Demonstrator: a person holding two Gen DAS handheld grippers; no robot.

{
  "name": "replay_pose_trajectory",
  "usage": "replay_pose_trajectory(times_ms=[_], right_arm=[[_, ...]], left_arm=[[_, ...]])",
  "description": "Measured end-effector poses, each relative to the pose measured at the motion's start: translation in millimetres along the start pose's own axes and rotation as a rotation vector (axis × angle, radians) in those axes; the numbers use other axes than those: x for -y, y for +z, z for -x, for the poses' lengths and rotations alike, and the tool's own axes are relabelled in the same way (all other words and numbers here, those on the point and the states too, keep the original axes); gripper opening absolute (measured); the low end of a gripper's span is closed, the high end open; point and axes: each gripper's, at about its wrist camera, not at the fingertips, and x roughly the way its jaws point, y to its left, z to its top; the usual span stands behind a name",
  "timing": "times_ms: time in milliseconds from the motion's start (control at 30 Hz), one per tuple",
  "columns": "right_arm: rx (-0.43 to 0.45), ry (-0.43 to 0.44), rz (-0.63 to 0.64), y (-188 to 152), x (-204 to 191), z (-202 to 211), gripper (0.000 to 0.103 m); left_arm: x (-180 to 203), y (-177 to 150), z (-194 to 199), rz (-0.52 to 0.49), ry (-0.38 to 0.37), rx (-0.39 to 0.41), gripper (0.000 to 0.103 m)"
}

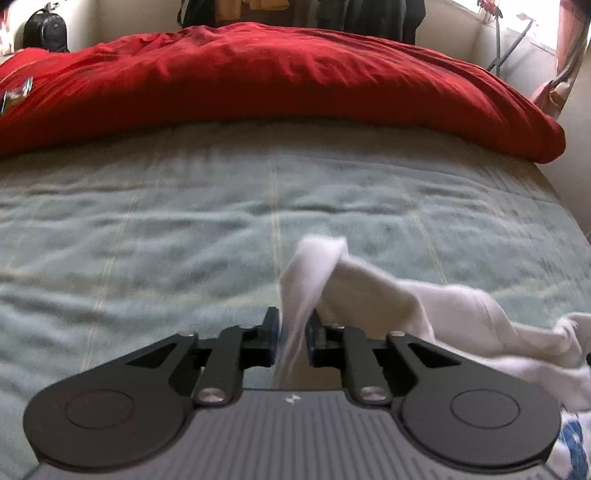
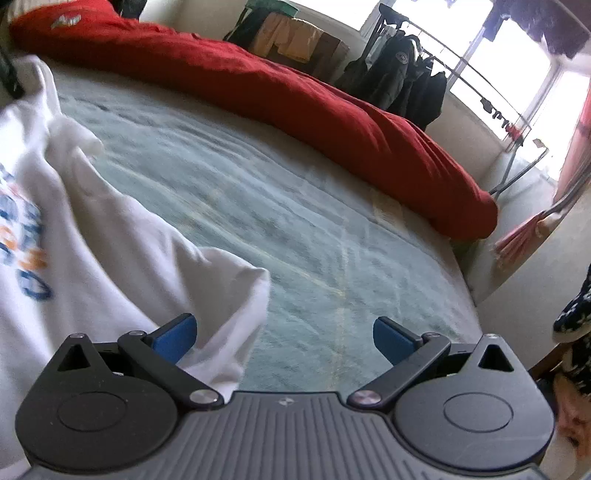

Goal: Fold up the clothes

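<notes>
While the left gripper [image 1: 292, 325] is open only a crack with the white shirt [image 1: 443, 314] between its fingers, the right gripper [image 2: 284, 332] gapes wide, holding nothing. A red blanket [image 1: 258, 74] lies far across the green bed [image 1: 147, 221].

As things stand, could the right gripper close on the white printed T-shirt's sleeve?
Probably yes. The right gripper is wide open, and a fold of the white printed T-shirt already lies beside its left finger, with only the green bedspread ahead.

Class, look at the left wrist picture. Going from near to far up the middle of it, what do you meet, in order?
Left gripper → white shirt standing between its fingers → green bedspread → red duvet → dark clothes hanging at the wall.
</notes>
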Motion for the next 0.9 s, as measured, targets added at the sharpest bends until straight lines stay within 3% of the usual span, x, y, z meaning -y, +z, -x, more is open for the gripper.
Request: replay_pose_trajectory(times_ms=[67, 167, 333, 533, 733, 900], right_arm=[[0.011, 0.024, -0.031, 2, 2, 13, 0.103], [0.031, 0.07, -0.086, 3, 7, 39, 0.103], [0.083, 0.15, -0.175, -5, 6, 96, 0.103], [0.142, 0.241, -0.256, -40, -22, 163, 0.103], [0.113, 0.362, -0.406, -82, -48, 199, 0.103], [0.075, 0.391, -0.465, -108, -59, 212, 0.103]], left_arm=[[-2, -12, 11, 0.013, -0.018, -0.018, 0.035], [0, -34, 29, 0.028, -0.029, -0.019, 0.036], [8, -80, 62, 0.069, -0.146, -0.029, 0.036], [30, -143, 86, 0.109, -0.264, -0.054, 0.036], [46, -180, 87, 0.187, -0.339, -0.083, 0.036], [49, -193, 73, 0.29, -0.385, -0.075, 0.036]])
